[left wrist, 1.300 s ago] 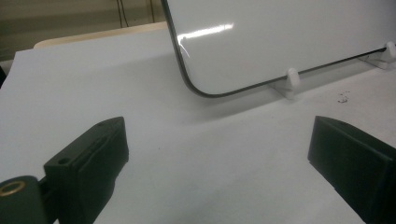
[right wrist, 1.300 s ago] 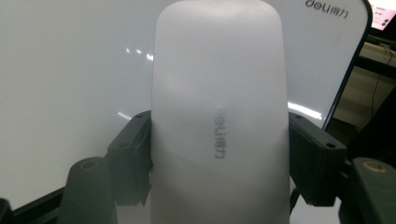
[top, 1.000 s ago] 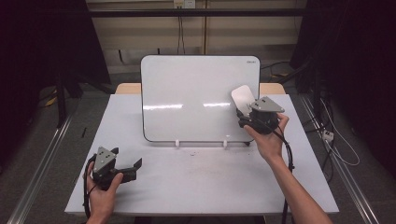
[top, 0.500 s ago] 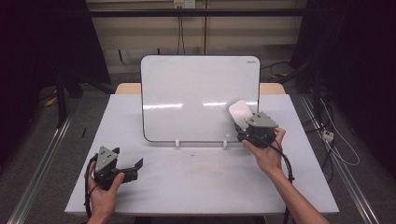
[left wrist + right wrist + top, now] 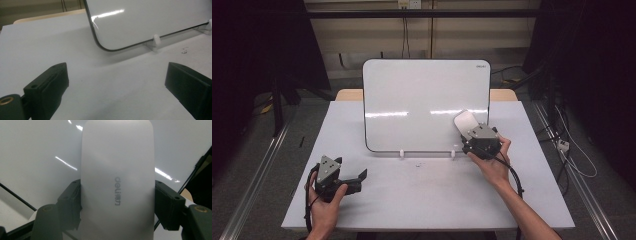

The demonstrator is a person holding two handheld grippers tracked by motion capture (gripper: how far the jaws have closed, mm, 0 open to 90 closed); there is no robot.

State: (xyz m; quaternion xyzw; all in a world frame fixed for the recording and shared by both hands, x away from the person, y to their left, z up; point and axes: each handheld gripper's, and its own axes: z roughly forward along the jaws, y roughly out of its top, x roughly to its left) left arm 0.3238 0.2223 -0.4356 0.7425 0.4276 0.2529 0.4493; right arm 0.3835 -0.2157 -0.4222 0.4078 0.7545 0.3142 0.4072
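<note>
Dark curtains and cable-strewn floor surround a pale grey rectangular desk [image 5: 427, 200] in the high view. A white, glossy, round-cornered whiteboard [image 5: 422, 100] is propped upright on small white feet near the far edge. The right gripper [image 5: 472, 134] is seen at the board's lower right corner, its jaws clamped on a white, oblong plastic eraser [image 5: 464, 121], which is held against or just in front of the board face; contact cannot be told. The left gripper [image 5: 357, 179] rests low near the desk's front left, well apart from the board, so the right hand is by far the nearer.

From the left gripper view, the black jaws are shown spread wide with nothing between them, and the board's lower corner [image 5: 105, 46] and a foot are seen beyond.

From the right gripper view, the eraser [image 5: 116, 182] is shown pinched across its width, its long axis running straight out from the jaws toward the board surface [image 5: 37, 150], with a grey logo readable on it.
</note>
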